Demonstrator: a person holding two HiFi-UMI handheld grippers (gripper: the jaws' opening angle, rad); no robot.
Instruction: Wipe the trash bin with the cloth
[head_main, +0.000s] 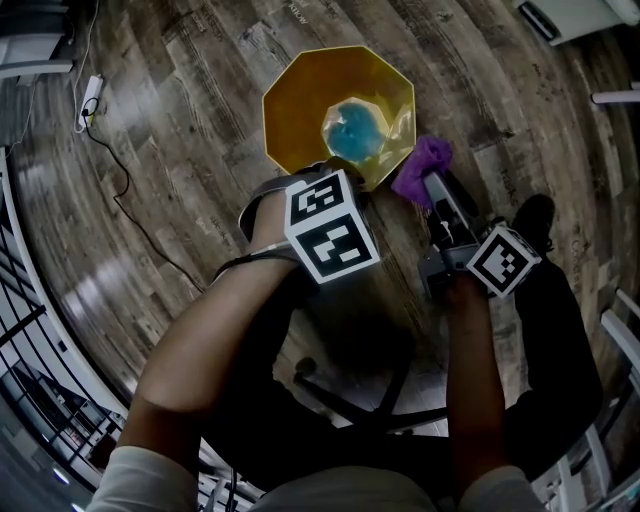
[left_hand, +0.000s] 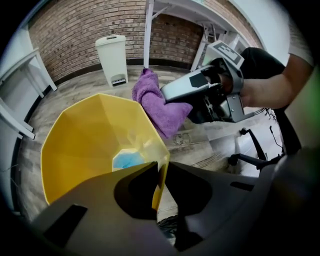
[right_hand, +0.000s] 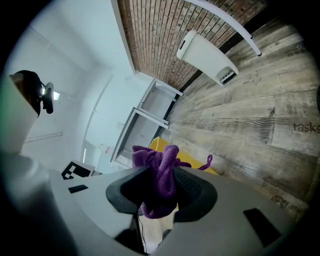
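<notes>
A yellow octagonal trash bin (head_main: 300, 100) stands on the wooden floor, with something blue (head_main: 356, 130) at its bottom. My left gripper (left_hand: 160, 176) points steeply down and is shut on the bin's near rim (left_hand: 161, 172), which runs between its jaws. My right gripper (right_hand: 159, 192) is shut on a purple cloth (right_hand: 159, 167) that bunches up between its jaws. In the head view the purple cloth (head_main: 421, 169) hangs just right of the bin, off the right gripper (head_main: 432, 192). The left gripper view shows the purple cloth (left_hand: 157, 102) above the bin's far rim.
A white pedal bin (left_hand: 112, 59) stands against the brick wall. White table legs (left_hand: 148, 31) rise behind it. An office chair base (head_main: 340, 395) sits under me. A power strip and cable (head_main: 90, 100) lie on the floor at the left.
</notes>
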